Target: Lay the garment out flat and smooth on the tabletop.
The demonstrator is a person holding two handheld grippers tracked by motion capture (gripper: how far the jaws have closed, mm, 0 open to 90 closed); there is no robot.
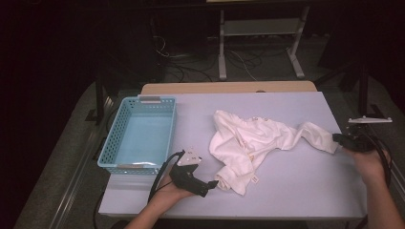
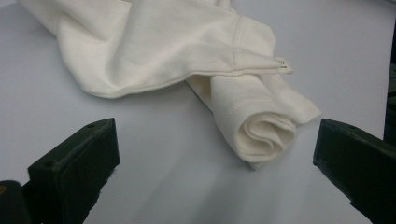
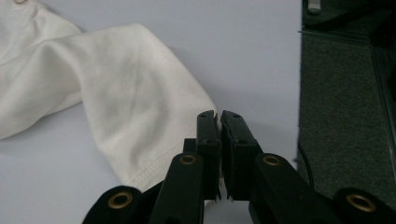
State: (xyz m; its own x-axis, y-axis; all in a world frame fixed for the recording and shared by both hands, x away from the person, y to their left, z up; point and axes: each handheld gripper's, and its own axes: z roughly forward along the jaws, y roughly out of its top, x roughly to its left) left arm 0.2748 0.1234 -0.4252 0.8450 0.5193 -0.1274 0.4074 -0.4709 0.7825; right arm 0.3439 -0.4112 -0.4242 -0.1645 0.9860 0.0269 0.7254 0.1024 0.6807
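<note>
Garment [image 1: 253, 143] on table [image 1: 296, 186], left gripper [image 2: 215, 154] wide (rolled hem ahead), right gripper [image 3: 219, 135] closed, empty.

High view: fixed above the person's side, facing forward and down; takes in the whole table [image 1: 296, 191], a blue basket [image 1: 138, 136] and the floor beyond.
Left gripper view: low over the tabletop, close, looking along its jaws at the rolled end of a white garment [image 2: 261, 126].
Right gripper view: low, close, facing the garment's sleeve end and the table's edge.
Shared: the garment and table surface appear in all three.
</note>
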